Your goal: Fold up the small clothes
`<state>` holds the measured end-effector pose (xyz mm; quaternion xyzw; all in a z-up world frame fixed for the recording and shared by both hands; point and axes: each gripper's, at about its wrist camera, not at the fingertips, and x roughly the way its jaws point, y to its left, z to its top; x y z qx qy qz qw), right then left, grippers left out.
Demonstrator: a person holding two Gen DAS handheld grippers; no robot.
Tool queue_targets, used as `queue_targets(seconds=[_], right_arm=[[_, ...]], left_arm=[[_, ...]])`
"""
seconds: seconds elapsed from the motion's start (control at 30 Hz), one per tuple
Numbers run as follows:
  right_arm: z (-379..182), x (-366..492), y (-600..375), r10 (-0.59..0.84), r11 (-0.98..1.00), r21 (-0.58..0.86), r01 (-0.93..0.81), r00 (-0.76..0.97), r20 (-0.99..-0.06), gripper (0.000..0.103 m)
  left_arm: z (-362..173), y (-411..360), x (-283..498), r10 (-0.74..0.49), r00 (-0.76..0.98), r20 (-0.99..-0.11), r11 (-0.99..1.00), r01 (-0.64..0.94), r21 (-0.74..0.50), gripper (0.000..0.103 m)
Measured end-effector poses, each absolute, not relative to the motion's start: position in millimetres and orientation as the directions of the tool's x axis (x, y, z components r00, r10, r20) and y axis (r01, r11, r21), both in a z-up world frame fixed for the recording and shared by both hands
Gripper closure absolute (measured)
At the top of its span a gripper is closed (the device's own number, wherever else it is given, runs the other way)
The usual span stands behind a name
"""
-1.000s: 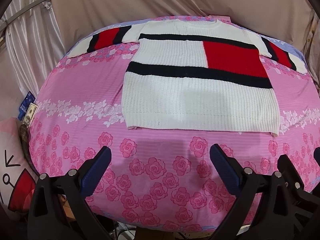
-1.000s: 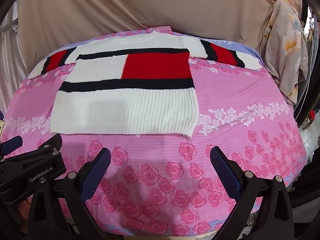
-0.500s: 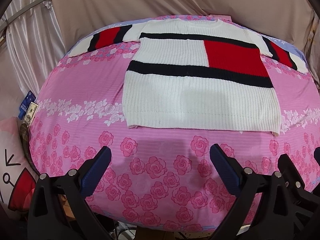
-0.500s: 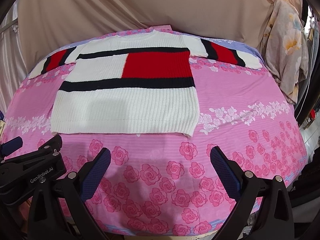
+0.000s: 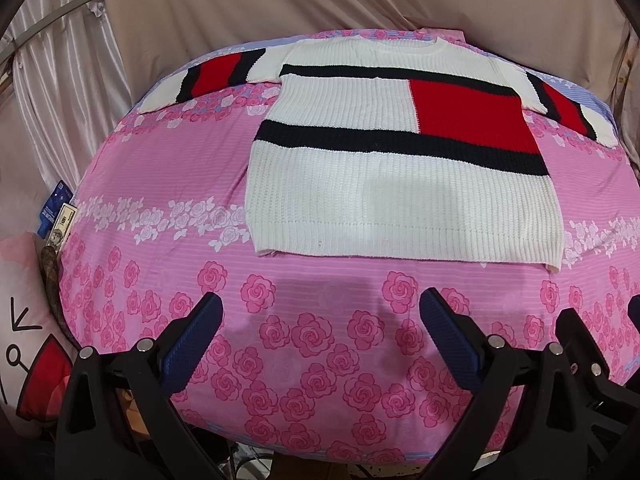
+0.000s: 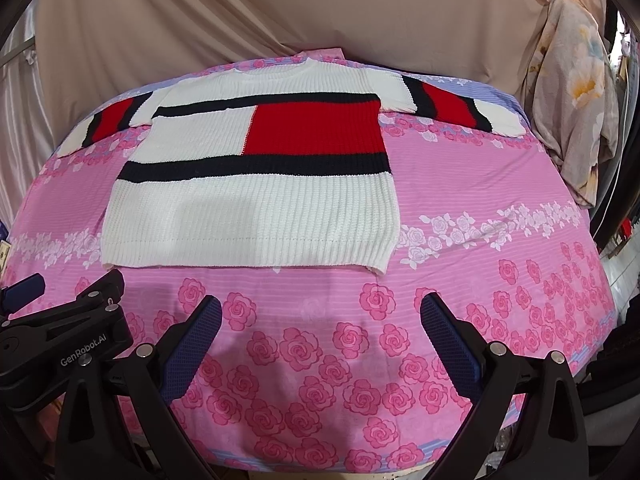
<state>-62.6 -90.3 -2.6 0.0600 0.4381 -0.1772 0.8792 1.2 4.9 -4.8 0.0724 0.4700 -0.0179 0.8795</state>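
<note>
Both grippers, left (image 5: 320, 332) & right (image 6: 320, 332), wide open, empty, bottom of frame over pink sheet (image 5: 168, 168). Sweater (image 5: 400, 184) flat, frame center, sleeves out. Barely any shift vs 1 s ago; folding not started.

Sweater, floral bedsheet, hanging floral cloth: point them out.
sweater (image 5: 400, 196), left wrist view, white lower body panel.
floral bedsheet (image 6: 500, 168), right wrist view, bare pink area right of the sweater.
hanging floral cloth (image 6: 572, 92), right wrist view, its middle folds.
</note>
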Motion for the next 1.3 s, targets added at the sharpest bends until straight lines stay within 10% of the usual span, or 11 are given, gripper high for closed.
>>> queue_targets(seconds=[1.3], right_arm=[[-15, -54, -98, -0.213, 0.932, -0.007, 0.362, 0.533, -0.819, 0.005]], left_arm=[[-13, 7, 6, 0.055, 0.529, -0.847, 0.989, 0.086, 0.118, 0.007]])
